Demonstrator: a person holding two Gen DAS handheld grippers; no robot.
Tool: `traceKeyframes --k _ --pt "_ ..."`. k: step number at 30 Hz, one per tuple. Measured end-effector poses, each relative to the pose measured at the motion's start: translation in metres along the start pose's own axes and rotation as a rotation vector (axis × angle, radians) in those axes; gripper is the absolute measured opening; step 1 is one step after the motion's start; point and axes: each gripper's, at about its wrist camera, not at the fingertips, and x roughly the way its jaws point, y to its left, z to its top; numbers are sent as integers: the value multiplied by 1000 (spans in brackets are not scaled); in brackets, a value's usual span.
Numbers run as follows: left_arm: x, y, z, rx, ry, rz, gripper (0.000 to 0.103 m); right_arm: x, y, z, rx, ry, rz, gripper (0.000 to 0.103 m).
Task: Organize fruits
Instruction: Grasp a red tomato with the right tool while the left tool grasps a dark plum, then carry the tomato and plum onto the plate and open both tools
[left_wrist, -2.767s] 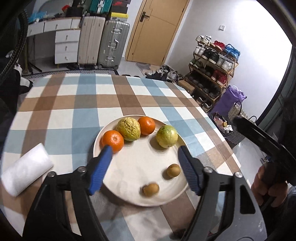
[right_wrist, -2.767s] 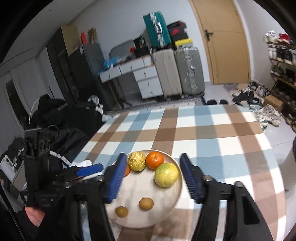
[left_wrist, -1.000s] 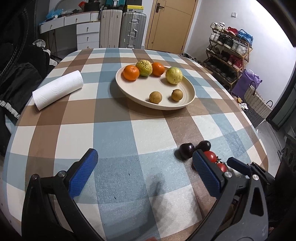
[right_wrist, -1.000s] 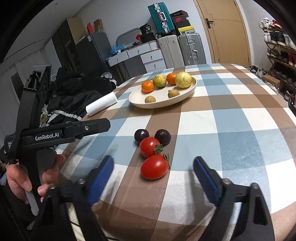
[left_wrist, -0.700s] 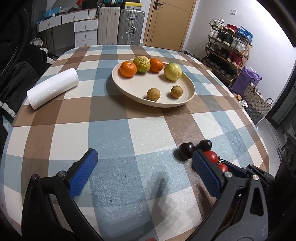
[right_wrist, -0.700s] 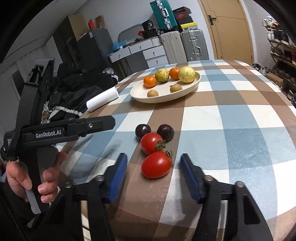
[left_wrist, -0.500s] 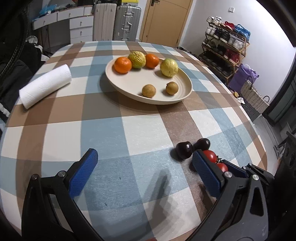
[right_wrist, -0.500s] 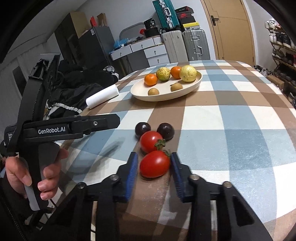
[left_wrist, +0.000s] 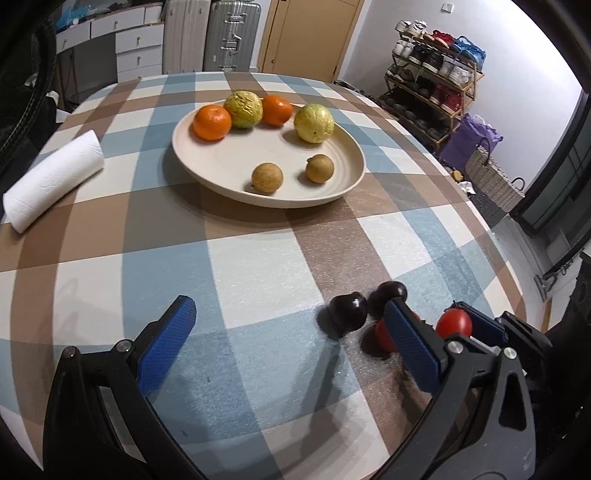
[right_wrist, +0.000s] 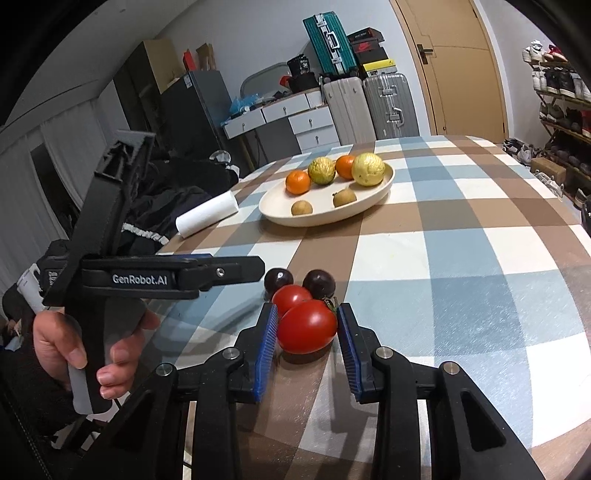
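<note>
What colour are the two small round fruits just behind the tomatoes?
Very dark purple, almost black, and glossy: the two small round fruits show best in the right wrist view.

"GenRobot.AI" in white on the left gripper (right_wrist: 236, 274) body

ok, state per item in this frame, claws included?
right claw: shut on the near red tomato, on the cloth
left claw: open, holding nothing
second red tomato: loose on the cloth, behind the gripped one
two dark purple round fruits: loose on the cloth
cream oval plate: holds six fruits
white paper towel roll: lying on its side
</note>
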Motion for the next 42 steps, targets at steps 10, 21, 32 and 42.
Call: traceKeyframes --k 10,21,32,42 --pt "8 -9 -1 39 31 -64 58 -2 -9 3 23 -19 12 34" --pt "10 -24 -2 85 53 -167 21 0 -9 4 27 -21 20 34" --pt "5 -6 8 26 30 -198 21 -3 -15 13 39 -39 11 34" --pt "-14 14 53 7 -61 -192 21 1 -22 56 40 -68 26 34"
